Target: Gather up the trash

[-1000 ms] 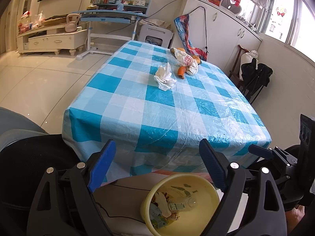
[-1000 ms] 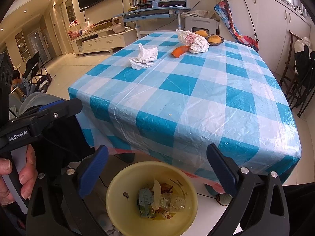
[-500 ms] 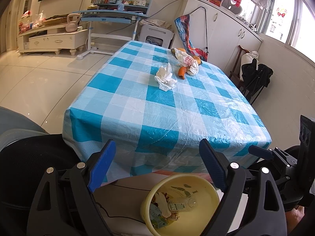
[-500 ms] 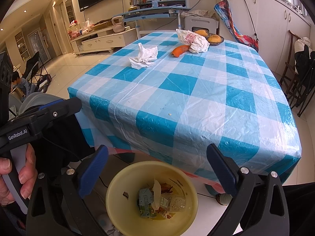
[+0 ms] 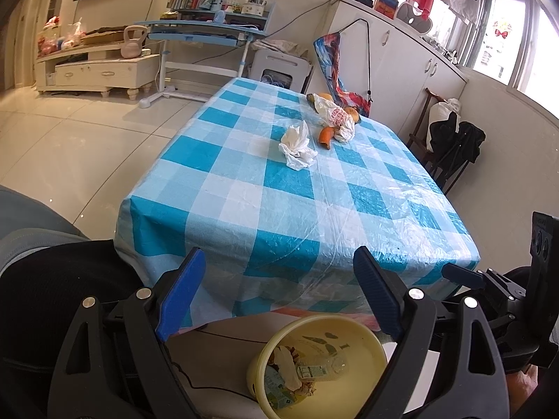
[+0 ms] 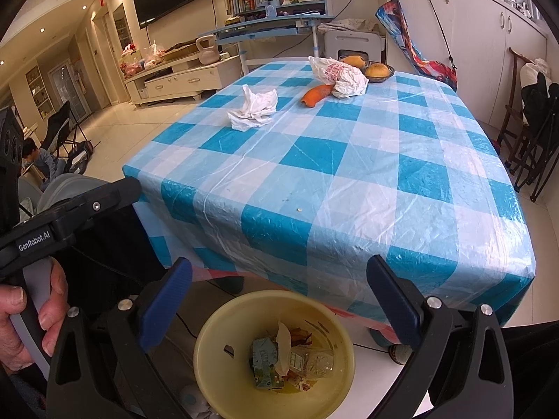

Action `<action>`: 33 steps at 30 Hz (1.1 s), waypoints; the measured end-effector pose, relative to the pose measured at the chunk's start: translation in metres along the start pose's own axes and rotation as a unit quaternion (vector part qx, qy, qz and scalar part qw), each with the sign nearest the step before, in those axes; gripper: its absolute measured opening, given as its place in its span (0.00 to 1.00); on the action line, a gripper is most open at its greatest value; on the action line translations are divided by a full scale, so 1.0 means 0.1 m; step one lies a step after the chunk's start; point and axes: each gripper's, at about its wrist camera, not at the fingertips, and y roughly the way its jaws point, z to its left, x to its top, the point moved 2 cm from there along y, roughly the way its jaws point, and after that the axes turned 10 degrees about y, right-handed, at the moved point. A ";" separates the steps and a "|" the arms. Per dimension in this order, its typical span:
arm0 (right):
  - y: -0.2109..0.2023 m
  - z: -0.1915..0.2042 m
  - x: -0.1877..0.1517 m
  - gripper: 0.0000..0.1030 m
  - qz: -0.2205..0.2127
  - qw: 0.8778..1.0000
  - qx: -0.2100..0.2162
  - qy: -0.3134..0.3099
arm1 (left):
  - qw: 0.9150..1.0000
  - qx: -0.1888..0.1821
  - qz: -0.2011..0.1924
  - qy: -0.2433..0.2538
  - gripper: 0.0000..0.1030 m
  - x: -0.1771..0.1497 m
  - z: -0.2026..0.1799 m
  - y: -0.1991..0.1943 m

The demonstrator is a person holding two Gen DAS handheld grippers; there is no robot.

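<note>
A yellow bin [image 5: 353,335] [image 6: 223,324] stands on the floor in front of the table and holds a carton, a plastic bottle and paper scraps. A crumpled white tissue [image 5: 297,146] [image 6: 253,108] lies on the blue-checked table [image 5: 293,209] [image 6: 349,174]. Farther back lie an orange carrot [image 5: 326,136] [image 6: 314,95] and a white plastic bag [image 5: 337,118] [image 6: 340,75]. My left gripper [image 5: 279,289] and right gripper [image 6: 279,296] are both open and empty, held above the bin, short of the table's near edge.
A bowl of oranges [image 6: 379,70] sits at the table's far end. A dark chair [image 5: 52,296] stands at the left. Folded chairs [image 6: 531,132] lean by the cabinets on the right. A desk [image 5: 206,31] and a TV stand [image 5: 97,70] are beyond.
</note>
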 end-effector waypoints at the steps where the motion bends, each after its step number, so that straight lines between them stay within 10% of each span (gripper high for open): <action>1: -0.01 -0.02 0.02 0.93 -0.001 1.000 0.003 0.008 | 1.000 0.001 -0.003 -0.003 0.80 0.02 0.02 -0.01; 12: 0.10 -0.26 0.39 0.93 0.003 0.998 0.017 0.068 | 1.000 -0.002 -0.003 -0.027 0.80 0.30 0.11 0.18; 33: 1.40 -0.41 2.27 0.93 0.002 1.000 -0.014 0.006 | 0.999 0.022 0.042 0.010 0.81 1.25 -0.06 1.57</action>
